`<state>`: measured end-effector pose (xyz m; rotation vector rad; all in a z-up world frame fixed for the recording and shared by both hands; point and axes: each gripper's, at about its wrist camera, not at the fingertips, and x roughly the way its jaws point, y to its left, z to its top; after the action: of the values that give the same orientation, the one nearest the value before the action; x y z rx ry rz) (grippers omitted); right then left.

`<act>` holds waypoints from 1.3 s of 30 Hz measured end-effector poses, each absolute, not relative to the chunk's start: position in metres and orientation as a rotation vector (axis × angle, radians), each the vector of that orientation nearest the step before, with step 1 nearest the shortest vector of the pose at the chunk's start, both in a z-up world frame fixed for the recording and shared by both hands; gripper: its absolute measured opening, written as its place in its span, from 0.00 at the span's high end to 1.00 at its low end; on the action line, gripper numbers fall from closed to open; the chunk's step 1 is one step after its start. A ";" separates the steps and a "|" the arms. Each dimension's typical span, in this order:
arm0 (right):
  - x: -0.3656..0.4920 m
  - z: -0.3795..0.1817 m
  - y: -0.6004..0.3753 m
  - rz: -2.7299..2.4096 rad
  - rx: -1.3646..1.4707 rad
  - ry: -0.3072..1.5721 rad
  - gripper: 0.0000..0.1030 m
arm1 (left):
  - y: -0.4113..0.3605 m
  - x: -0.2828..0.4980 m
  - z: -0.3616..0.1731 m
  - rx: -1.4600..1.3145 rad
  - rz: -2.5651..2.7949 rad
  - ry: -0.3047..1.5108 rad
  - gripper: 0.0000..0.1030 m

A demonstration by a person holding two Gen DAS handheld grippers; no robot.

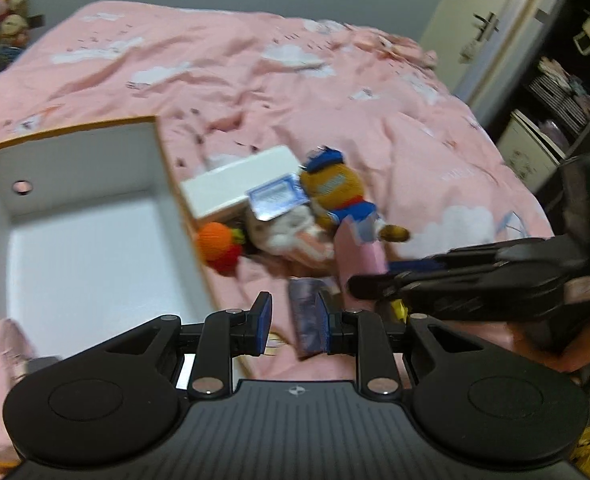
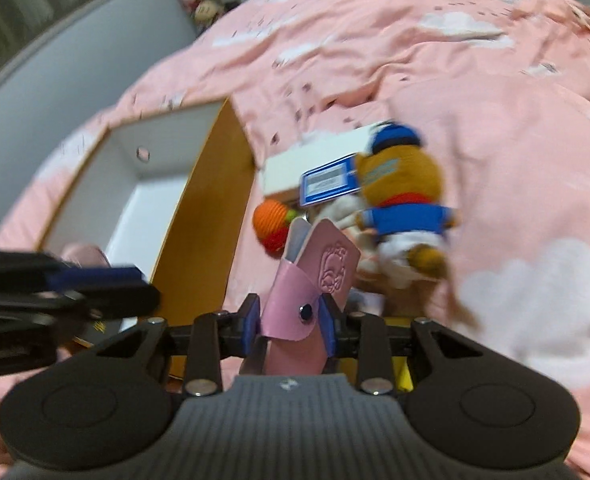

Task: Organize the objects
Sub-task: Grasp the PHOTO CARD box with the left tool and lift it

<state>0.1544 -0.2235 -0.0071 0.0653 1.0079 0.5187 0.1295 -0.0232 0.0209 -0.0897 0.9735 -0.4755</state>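
One open box (image 1: 75, 216), white inside, sits on a pink bed (image 1: 255, 80). Just beside its right wall lie one white carton (image 1: 239, 180), one orange-and-red knitted toy (image 1: 219, 246) and one blue-capped plush doll (image 1: 337, 192). The right gripper (image 2: 289, 320) fingers clamp one pink pouch (image 2: 315, 276) near that wall; the left gripper (image 1: 293, 322) stands parted, gripping nothing.
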 end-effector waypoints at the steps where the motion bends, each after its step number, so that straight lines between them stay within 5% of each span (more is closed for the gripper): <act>1: 0.154 -0.003 -0.235 0.513 0.097 1.006 0.67 | -0.029 0.133 0.018 -0.085 -0.489 0.988 0.73; 19: 0.153 -0.031 -0.335 0.277 0.231 1.050 0.72 | -0.121 0.201 -0.084 0.124 -0.336 1.338 0.70; 31: 0.157 -0.041 -0.339 0.317 0.248 1.031 0.72 | -0.103 0.216 -0.115 -0.096 -0.280 1.390 0.45; 39: 0.160 -0.043 -0.337 0.312 0.255 1.032 0.72 | -0.079 0.219 -0.136 -0.358 -0.273 1.417 0.45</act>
<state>0.1605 -0.3370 -0.0425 0.2554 1.0318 0.3121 0.2195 -0.0786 -0.1361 -0.3584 1.4165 -0.2728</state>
